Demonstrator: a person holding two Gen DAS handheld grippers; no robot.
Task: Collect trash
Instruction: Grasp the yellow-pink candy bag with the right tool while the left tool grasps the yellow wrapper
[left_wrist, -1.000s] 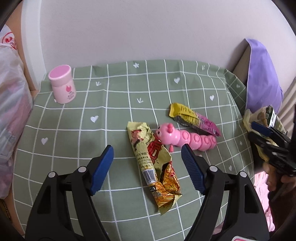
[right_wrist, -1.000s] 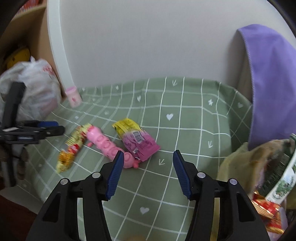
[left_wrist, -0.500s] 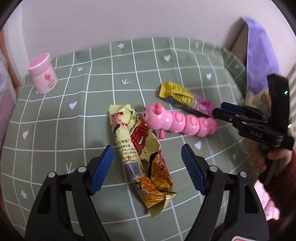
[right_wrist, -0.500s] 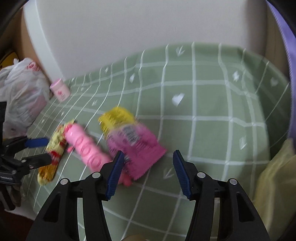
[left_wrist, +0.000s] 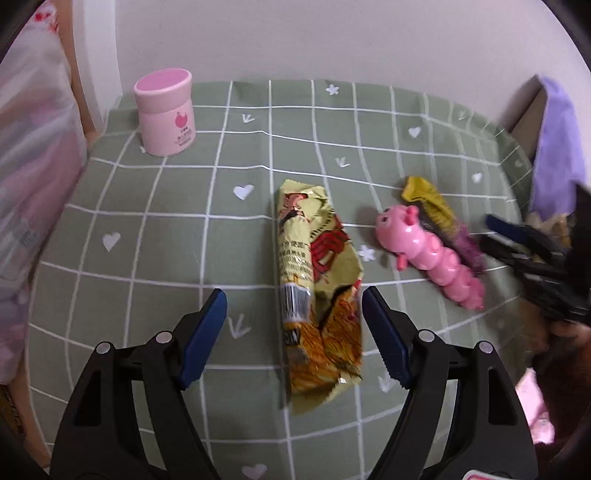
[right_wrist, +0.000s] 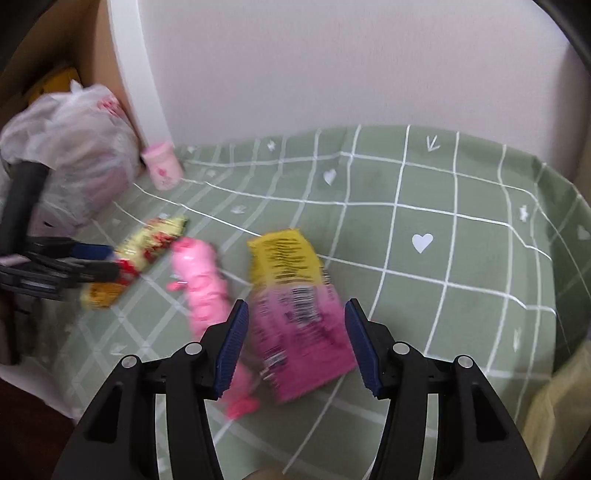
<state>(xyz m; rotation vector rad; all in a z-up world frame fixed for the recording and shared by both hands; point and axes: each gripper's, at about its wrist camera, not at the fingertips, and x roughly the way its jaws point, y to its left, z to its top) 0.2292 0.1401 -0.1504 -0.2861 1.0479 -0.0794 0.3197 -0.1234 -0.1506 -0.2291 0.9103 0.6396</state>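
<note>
Both grippers gape wide, empty: left gripper (left_wrist: 293, 325) straddles the yellow noodle wrapper (left_wrist: 317, 291) at lower centre, right gripper (right_wrist: 293, 341) frames the pink-yellow snack wrapper (right_wrist: 295, 306), apparently lined up to pinch.

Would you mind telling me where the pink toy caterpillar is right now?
The pink toy caterpillar lies on the green tablecloth, between the yellow-red wrapper and the yellow-pink wrapper.

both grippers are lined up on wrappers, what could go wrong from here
The right gripper is open over the pink-yellow wrapper, but the pink toy lies right beside it and could get pinched or dragged along. The left gripper straddles the crumpled yellow wrapper; a flat wrapper on the cloth may slip out or snag fabric.
</note>
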